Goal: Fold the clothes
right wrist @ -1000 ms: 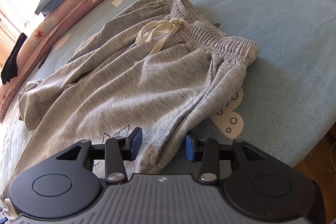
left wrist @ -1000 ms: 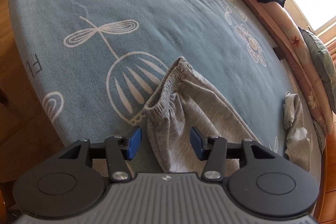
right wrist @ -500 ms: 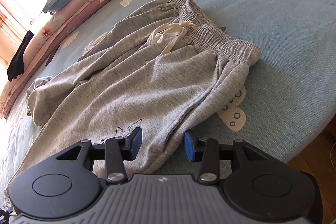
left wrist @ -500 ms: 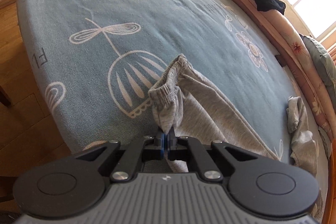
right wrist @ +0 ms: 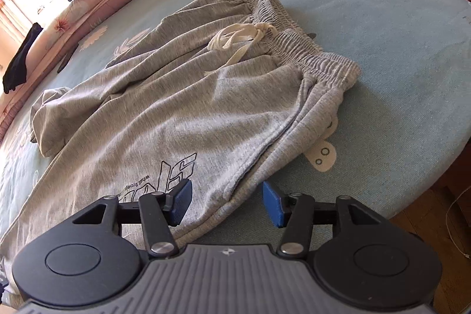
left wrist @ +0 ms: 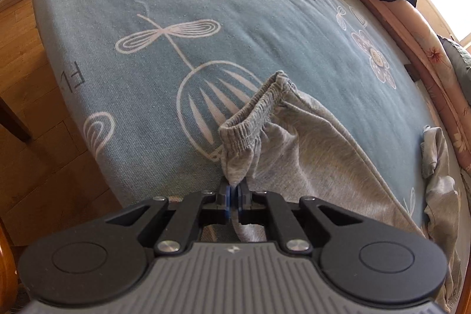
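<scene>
On bed (right wrist: 397, 5): grey sweatpants (right wrist: 182, 96), unfolded; left gripper (left wrist: 234, 193) clamped on leg cuff (left wrist: 250, 119); right gripper (right wrist: 226, 203) apart, empty; 0 folds made.

Grey sweatpants (right wrist: 182, 108): elastic waistband, tied white drawstring (right wrist: 238, 40), printed leg; spread rumpled on blue sheet, one cuff (left wrist: 253, 119) pinched up.
</scene>
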Action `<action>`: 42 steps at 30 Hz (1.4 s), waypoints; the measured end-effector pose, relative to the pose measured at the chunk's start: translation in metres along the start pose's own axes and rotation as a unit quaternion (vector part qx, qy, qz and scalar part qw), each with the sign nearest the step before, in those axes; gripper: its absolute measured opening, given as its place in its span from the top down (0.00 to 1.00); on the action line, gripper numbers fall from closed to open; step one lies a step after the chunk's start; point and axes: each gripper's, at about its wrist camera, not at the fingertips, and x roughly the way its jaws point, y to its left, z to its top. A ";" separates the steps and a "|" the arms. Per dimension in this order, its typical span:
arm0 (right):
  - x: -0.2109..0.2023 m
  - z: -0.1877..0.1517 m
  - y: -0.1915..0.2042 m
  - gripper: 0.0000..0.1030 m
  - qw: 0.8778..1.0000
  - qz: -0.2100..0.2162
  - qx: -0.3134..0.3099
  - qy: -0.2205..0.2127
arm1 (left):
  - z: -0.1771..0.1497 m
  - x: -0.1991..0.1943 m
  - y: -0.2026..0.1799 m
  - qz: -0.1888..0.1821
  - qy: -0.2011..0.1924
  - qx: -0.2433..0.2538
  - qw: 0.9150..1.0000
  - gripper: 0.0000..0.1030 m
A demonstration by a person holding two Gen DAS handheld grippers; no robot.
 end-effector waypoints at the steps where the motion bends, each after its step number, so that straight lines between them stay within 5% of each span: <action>1: -0.002 0.002 -0.004 0.43 1.000 -0.001 0.007 -0.003 | 0.000 -0.001 0.003 -0.006 0.000 -0.004 1.000 0.95; 5: 0.000 0.004 -0.021 0.40 0.998 0.000 0.058 0.001 | -0.001 -0.001 0.009 -0.030 0.000 -0.023 0.999 0.89; 11: 0.024 -0.007 -0.045 0.43 0.988 0.068 0.141 0.002 | -0.005 0.003 0.006 -0.049 0.001 -0.026 0.998 0.77; 12: 0.025 -0.008 -0.045 0.48 0.987 0.072 0.142 -0.007 | -0.006 0.002 0.004 -0.045 -0.001 -0.023 0.999 0.80; 13: 0.027 -0.008 -0.045 0.72 0.987 0.073 0.143 -0.010 | -0.007 0.000 0.002 -0.036 -0.006 -0.018 0.999 0.81; 14: 0.028 -0.009 -0.045 0.89 0.987 0.074 0.144 -0.013 | -0.008 -0.002 0.000 -0.026 -0.011 -0.010 1.000 0.95; 17: 0.024 -0.010 -0.047 0.91 0.986 0.076 0.147 -0.021 | -0.010 -0.012 -0.001 -0.015 -0.023 0.003 1.000 0.99; 21: 0.018 -0.009 -0.045 0.90 0.990 0.059 0.132 -0.012 | -0.013 -0.015 0.007 -0.001 -0.017 0.001 1.000 0.98; 25: 0.016 -0.009 -0.046 0.73 0.990 0.030 0.138 -0.002 | -0.014 -0.016 0.013 0.004 -0.002 -0.003 1.000 0.92; 31: -0.030 -0.002 -0.027 0.57 0.992 0.005 0.098 -0.075 | -0.004 -0.052 0.002 0.027 -0.060 0.025 0.998 0.62; 34: -0.045 -0.002 0.006 0.53 0.994 0.035 0.012 -0.100 | -0.005 -0.062 -0.023 0.014 -0.075 0.077 0.994 0.51; 38: -0.022 -0.018 0.062 0.50 0.986 0.124 -0.107 -0.031 | -0.025 -0.038 -0.066 -0.069 -0.013 0.148 0.986 0.43; 42: 0.001 -0.043 0.110 0.50 0.977 0.138 -0.163 0.015 | -0.039 0.001 -0.098 -0.080 0.018 0.184 0.980 0.43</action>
